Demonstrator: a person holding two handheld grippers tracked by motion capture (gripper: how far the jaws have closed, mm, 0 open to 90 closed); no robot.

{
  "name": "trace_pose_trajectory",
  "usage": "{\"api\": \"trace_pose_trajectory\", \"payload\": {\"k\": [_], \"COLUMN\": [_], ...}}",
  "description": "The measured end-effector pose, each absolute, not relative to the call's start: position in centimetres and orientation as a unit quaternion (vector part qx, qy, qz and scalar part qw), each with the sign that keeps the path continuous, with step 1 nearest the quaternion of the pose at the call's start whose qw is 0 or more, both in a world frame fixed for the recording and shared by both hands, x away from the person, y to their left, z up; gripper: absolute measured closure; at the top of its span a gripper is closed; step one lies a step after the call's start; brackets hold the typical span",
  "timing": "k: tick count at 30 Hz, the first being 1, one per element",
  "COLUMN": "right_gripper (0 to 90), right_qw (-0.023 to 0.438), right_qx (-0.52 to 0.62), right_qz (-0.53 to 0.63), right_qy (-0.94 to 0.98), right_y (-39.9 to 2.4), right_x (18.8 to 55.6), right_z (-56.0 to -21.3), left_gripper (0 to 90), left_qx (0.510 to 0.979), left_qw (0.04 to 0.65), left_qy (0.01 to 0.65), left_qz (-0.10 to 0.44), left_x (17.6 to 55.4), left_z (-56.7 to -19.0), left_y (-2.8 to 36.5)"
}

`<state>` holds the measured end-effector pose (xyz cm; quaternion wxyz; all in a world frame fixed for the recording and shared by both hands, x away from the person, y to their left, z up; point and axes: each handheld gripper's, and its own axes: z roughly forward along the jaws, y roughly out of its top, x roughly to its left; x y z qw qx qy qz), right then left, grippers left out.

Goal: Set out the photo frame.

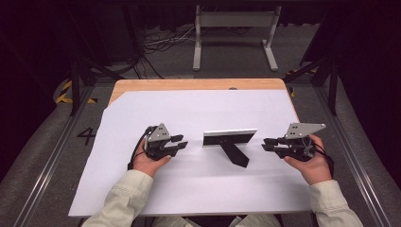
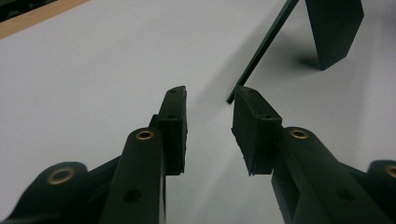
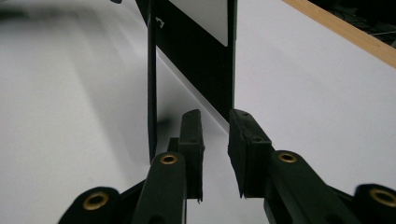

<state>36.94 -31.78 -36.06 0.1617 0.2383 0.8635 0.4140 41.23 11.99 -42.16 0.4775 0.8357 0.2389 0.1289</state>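
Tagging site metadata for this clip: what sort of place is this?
Probably a lab data-collection booth, not a home or shop. A wooden table carries a plain white sheet, dark curtains close it in, loose cables lie on the floor, and hazard tape marks the floor's edge.

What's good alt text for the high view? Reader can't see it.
A small black picture frame stands on its rear prop at the middle of a white sheet on a wooden table. A person's hands hold a claw on each side, both pointing inward at it: left claw and right claw, jaws apart, neither touching the frame.
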Motion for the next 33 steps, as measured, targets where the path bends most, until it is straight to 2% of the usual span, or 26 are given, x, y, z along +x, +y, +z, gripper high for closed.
{"api": "trace_pose_trajectory", "payload": {"k": [4, 7, 12, 14, 15, 33], "right_gripper": [75.4, 75.5, 75.7, 75.7, 75.7, 75.8], "right_qw": [0.163, 0.164, 0.165, 0.165, 0.165, 0.167], "right_qx": [0.241, 0.243, 0.244, 0.243, 0.243, 0.250], "right_qz": [0.415, 0.415, 0.416, 0.415, 0.416, 0.413], "right_qy": [0.862, 0.862, 0.861, 0.861, 0.861, 0.860], "right_y": [-32.0, -32.1, -32.3, -32.3, -32.3, -32.9], "right_x": [36.9, 36.8, 36.8, 36.8, 36.8, 36.5], "right_z": [-36.1, -36.1, -36.1, -36.0, -36.1, -36.1], "left_gripper": [68.5, 74.6, 79.5, 89.0, 90.0, 90.0], "left_qx": [0.834, 0.829, 0.820, 0.814, 0.811, 0.824], "left_qw": [0.482, 0.494, 0.505, 0.511, 0.515, 0.497], "left_qy": [0.242, 0.246, 0.260, 0.268, 0.273, 0.267], "left_qz": [0.114, 0.093, 0.070, 0.058, 0.055, 0.060], "left_x": [41.9, 42.6, 43.6, 43.8, 43.9, 45.0], "left_z": [-42.0, -42.1, -42.5, -42.7, -42.8, -44.8], "left_y": [11.6, 11.4, 11.1, 11.1, 11.1, 8.6]}}
